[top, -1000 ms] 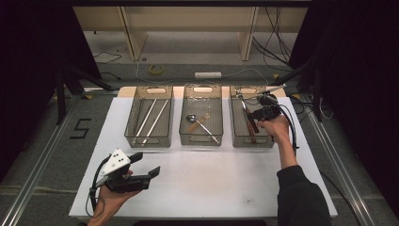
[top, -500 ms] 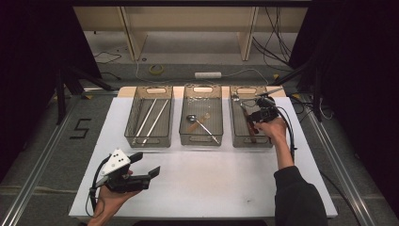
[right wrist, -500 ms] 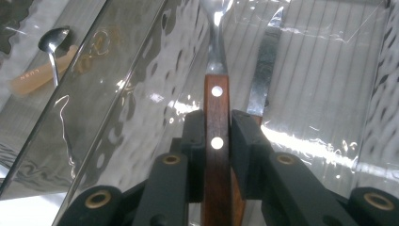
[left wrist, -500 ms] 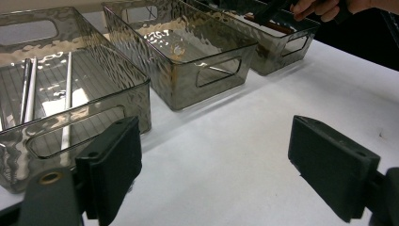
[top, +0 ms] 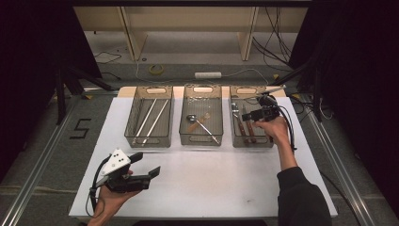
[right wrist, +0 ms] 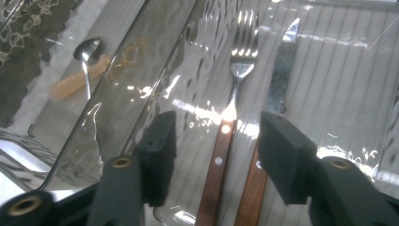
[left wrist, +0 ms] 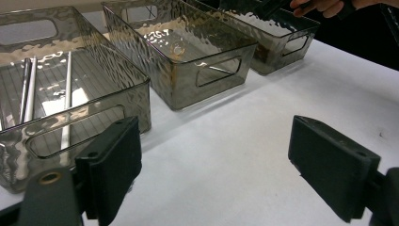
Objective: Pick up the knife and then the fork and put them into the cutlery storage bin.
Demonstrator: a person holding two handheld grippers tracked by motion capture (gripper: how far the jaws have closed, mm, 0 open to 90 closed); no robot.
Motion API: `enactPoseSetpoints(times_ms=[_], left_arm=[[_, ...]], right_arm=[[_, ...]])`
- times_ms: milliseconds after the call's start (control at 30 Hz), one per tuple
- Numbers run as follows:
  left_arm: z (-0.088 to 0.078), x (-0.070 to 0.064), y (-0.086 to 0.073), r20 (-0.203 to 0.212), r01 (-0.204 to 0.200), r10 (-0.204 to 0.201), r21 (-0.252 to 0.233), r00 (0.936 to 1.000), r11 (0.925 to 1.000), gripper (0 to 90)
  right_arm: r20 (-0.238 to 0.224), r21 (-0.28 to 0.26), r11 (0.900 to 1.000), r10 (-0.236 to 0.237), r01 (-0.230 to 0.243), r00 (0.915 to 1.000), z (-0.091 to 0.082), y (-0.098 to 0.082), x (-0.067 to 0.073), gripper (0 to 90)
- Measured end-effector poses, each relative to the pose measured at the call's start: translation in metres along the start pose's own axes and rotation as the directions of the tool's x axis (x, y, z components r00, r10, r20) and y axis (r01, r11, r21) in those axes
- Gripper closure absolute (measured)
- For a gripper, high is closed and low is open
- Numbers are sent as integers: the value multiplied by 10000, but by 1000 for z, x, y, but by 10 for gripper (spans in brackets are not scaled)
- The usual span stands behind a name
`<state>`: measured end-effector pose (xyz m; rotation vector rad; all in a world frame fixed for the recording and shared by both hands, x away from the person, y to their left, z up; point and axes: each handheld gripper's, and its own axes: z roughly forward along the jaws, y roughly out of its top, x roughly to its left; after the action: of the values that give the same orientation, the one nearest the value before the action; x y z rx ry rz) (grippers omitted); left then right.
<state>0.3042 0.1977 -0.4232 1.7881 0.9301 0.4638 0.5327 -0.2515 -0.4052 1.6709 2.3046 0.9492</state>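
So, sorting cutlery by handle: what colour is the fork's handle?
Reddish-brown wood with pale rivets; the fork shows best in the right gripper view.

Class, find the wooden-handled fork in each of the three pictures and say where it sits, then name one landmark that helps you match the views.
High view: the fork lies in the right-hand bin, along its left side.
Left gripper view: that bin sits top right, and its contents cannot be made out.
Right gripper view: the fork lies centre, tines up, beside the knife.
Shared landmark: the middle bin's spoon.
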Motion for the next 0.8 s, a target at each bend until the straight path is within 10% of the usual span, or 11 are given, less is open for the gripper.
enactPoseSetpoints(times_ms=[800], left_arm=[[0, 0, 0, -12, -2, 2, 19, 10000, 10000, 173]], right_arm=[[-454, -851, 9899, -1173, 1132, 9921, -28, -12, 25, 338]])
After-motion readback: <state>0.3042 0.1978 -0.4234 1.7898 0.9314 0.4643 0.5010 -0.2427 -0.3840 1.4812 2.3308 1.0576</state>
